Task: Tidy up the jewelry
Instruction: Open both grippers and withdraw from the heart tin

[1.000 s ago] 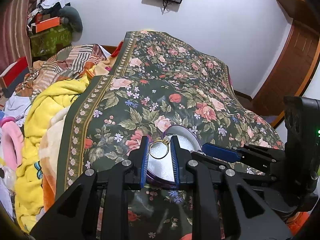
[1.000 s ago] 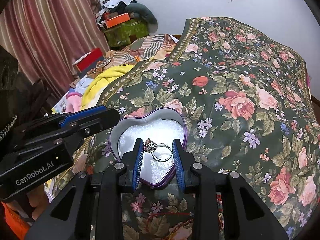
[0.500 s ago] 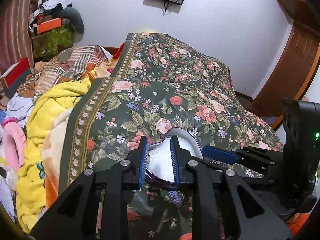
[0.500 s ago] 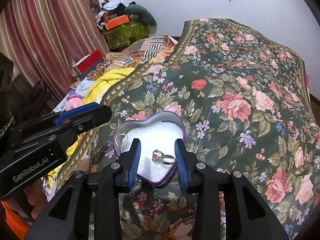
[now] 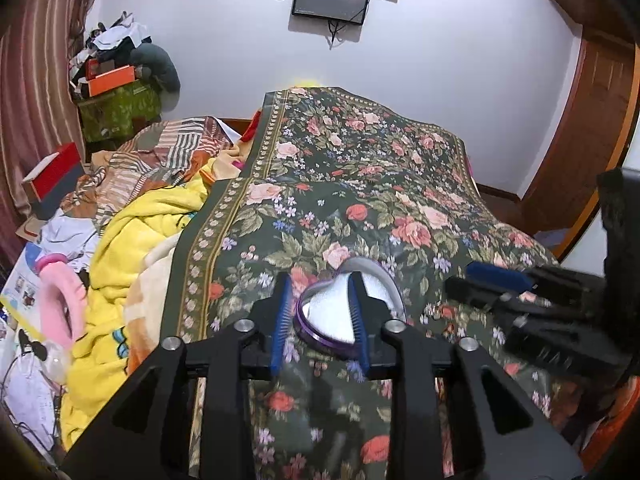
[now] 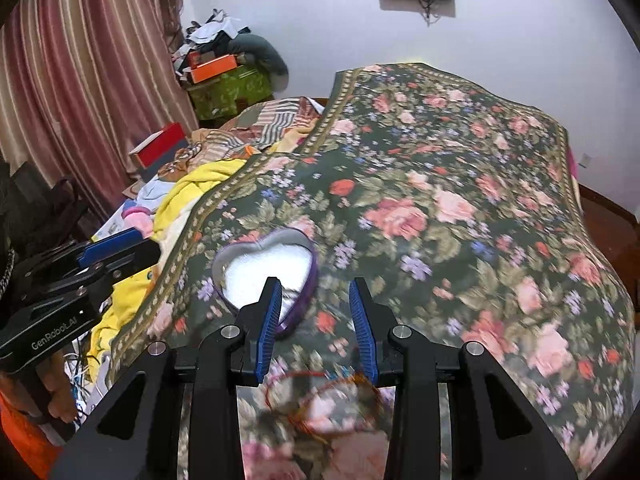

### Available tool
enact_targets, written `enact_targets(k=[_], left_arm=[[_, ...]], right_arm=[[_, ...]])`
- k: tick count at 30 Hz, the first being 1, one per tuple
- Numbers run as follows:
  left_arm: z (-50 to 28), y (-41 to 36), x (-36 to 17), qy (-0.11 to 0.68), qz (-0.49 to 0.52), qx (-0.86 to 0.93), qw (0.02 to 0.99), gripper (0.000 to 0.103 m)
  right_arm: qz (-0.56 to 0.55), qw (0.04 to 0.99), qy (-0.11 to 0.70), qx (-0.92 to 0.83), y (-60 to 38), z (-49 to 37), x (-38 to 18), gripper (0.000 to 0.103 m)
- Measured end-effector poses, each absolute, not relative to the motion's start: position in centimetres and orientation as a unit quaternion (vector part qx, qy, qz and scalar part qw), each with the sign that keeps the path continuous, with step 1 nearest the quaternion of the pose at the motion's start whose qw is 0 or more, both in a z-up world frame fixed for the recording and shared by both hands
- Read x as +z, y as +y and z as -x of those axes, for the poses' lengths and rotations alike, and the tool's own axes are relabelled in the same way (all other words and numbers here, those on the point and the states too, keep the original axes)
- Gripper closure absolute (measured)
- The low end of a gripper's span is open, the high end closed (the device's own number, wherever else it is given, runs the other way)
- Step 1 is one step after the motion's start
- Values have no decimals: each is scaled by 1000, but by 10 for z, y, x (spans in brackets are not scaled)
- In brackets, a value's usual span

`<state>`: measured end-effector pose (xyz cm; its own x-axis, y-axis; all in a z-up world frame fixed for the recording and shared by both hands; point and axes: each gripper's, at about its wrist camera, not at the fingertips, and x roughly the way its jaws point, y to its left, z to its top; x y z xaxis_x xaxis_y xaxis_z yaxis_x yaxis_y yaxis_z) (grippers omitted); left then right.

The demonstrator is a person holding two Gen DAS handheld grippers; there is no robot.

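A purple heart-shaped box [image 6: 264, 272] with a white lining lies open on the floral bedspread [image 6: 440, 200]; it also shows in the left wrist view [image 5: 340, 312]. The rings inside are hidden or blurred. My left gripper [image 5: 320, 328] is open and empty, raised in front of the box. My right gripper [image 6: 316, 320] is open and empty, to the right of the box. A thin red and gold bangle or cord [image 6: 320, 400] lies blurred on the bedspread below the right fingers. Each gripper shows in the other's view: the right one [image 5: 520, 296] and the left one [image 6: 100, 264].
A yellow blanket [image 5: 132, 248], striped cloth [image 5: 168, 156] and a pink ring-shaped item [image 5: 64, 300] are piled at the bed's left. Boxes [image 6: 224, 80] stack by the curtain [image 6: 80, 80]. A wooden door [image 5: 592, 140] stands at the right.
Both grippers let go of their rings into the heart box, opened and pulled back. The right gripper shifted right and back, bringing the bangle into view.
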<state>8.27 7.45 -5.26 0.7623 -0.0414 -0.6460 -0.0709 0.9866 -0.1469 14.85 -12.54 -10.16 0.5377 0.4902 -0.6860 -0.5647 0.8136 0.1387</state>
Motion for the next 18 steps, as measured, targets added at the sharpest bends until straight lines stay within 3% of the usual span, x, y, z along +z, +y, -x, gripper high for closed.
enact_targets(k=[18], left_arm=[[-44, 19, -78, 405, 37, -37, 913, 57]], right_arm=[[43, 881, 416, 219, -215, -117, -128, 70]])
